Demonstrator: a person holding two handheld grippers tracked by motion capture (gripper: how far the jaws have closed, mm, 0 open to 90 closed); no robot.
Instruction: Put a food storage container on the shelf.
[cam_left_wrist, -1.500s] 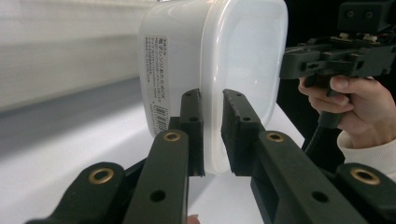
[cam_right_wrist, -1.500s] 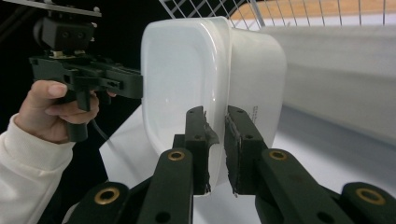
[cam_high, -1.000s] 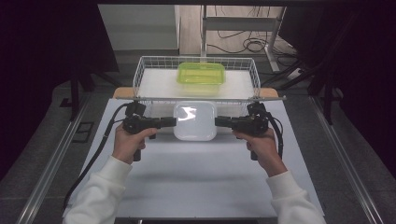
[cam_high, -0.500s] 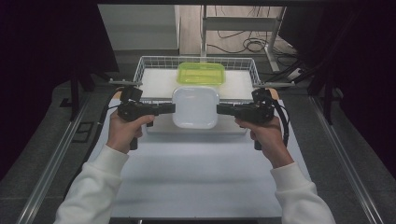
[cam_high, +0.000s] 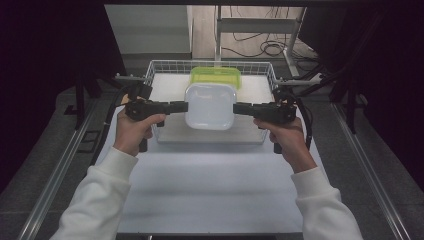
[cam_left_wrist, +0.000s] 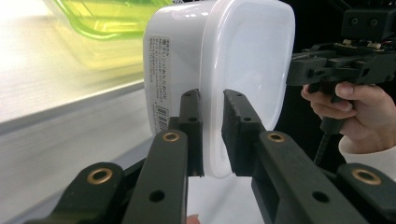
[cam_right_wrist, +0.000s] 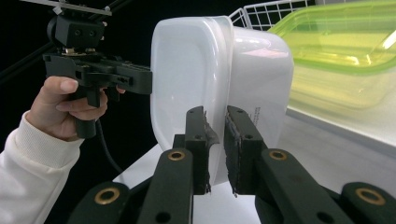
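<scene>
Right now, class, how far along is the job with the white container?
Done: both grippers, left and right, have clamped opposite rims of the white container. In hand: it hangs lifted above the wire basket, near the green container. Left: setting it down and releasing.

The green container (cam_left_wrist: 107, 18) — blurred, cut off at the top edge — sits partly behind the white container (cam_left_wrist: 219, 70).

Green lidded container (cam_high: 215, 77) inside wire basket (cam_high: 155, 67) on table (cam_high: 210, 185).
</scene>
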